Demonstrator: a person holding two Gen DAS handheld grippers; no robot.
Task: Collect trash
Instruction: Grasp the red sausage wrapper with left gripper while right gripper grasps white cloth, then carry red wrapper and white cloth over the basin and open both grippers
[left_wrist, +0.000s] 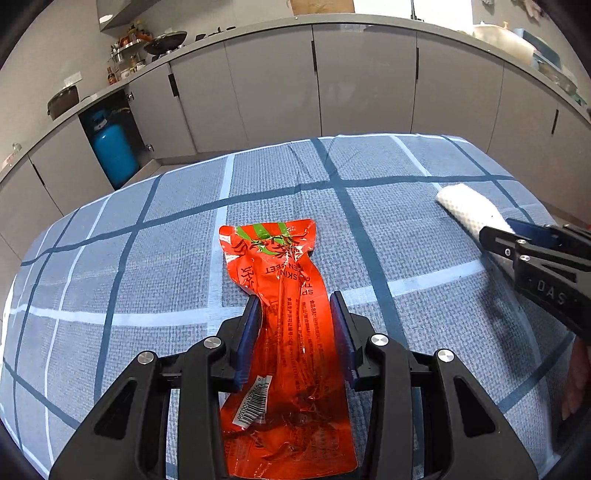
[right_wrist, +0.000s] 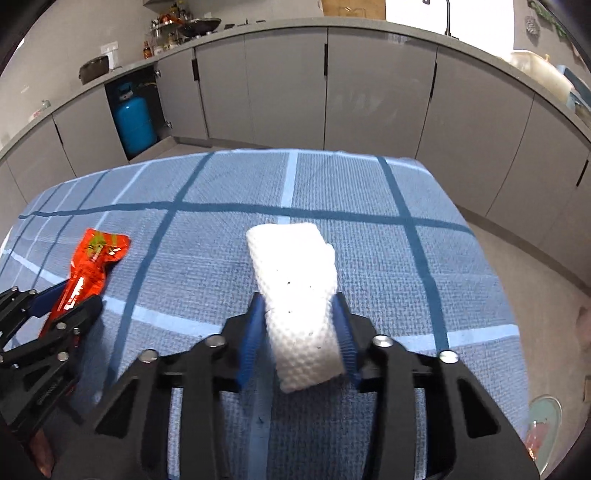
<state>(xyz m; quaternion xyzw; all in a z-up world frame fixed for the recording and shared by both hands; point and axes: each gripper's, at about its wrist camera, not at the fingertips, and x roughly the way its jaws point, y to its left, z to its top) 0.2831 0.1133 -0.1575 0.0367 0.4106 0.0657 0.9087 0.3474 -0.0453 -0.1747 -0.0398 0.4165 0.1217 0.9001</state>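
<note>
Surface: table under a blue woven tablecloth (left_wrist: 155, 258) with dark-blue and pale-blue grid lines. Cloth lies mostly flat, a slight crease near the far edge.

Room: kitchen. Curved run of grey handleless base cabinets (left_wrist: 365, 81) behind the table, grey countertop above. One cabinet bay stands open with a blue gas cylinder (left_wrist: 112, 153) inside. On the counter at left: a dark lidded pot (left_wrist: 63, 101), a wok-style pan (left_wrist: 165, 42), a rack of bottles and jars. On the counter at right: a white lidded dish (left_wrist: 504, 38). Tall tap (right_wrist: 447, 16) at the back against a bright window.

Task items: crumpled red plastic snack wrapper with green stripes and a barcode sticker (left_wrist: 288, 332) lies lengthwise on the cloth, between the blue pads of the left gripper (left_wrist: 295, 317). Pads press both sides and the wrapper pinches narrow there, so it is clamped. Folded white embossed paper towel (right_wrist: 299, 306) sits between the pads of the right gripper (right_wrist: 301, 321), both pads against its sides; gripped. Its far end extends past the fingertips over the cloth.

The two grippers work side by side, wrapper and towel well apart, nothing between them.

Low right in the right wrist view, off the table edge: a round glass-like thing (right_wrist: 545, 424) with reddish contents, possibly a bin, too blurred to tell.
</note>
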